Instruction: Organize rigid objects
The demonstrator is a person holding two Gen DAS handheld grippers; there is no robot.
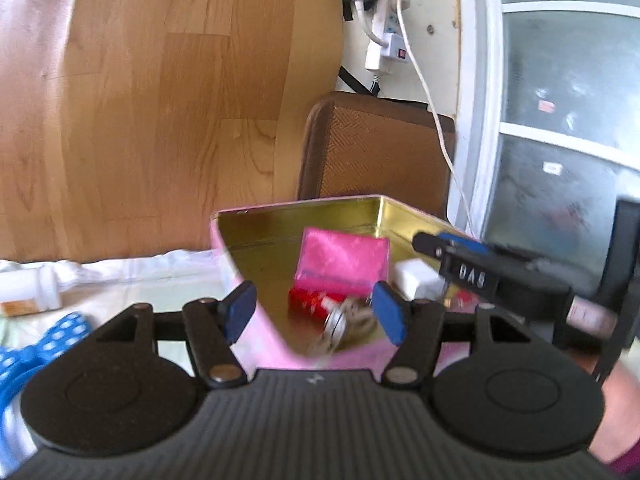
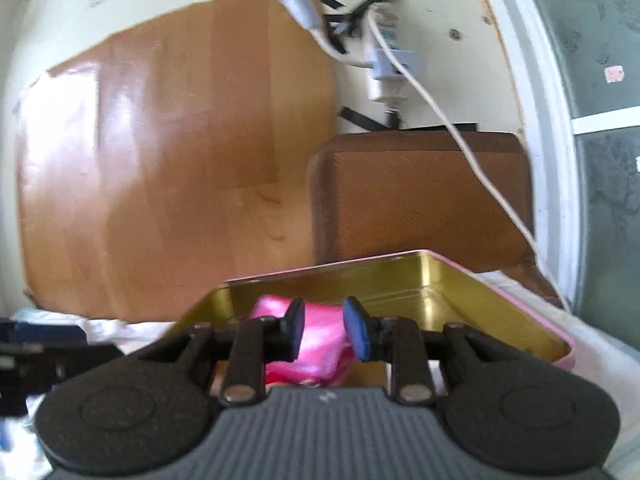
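Left hand-held gripper point(image 1: 316, 312), jaws wide and empty, straddles the near corner of the pink tin point(image 1: 296, 210); right hand-held gripper point(image 2: 324, 330), narrowly parted, empty, hovers above the pink packet point(image 2: 316, 350) stowed inside for sorting

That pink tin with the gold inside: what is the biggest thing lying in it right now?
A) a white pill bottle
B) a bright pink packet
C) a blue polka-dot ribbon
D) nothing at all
B: a bright pink packet lies inside the pink tin, above a red item and some metal bits, while the white bottle and dotted blue ribbon sit outside on the cloth.
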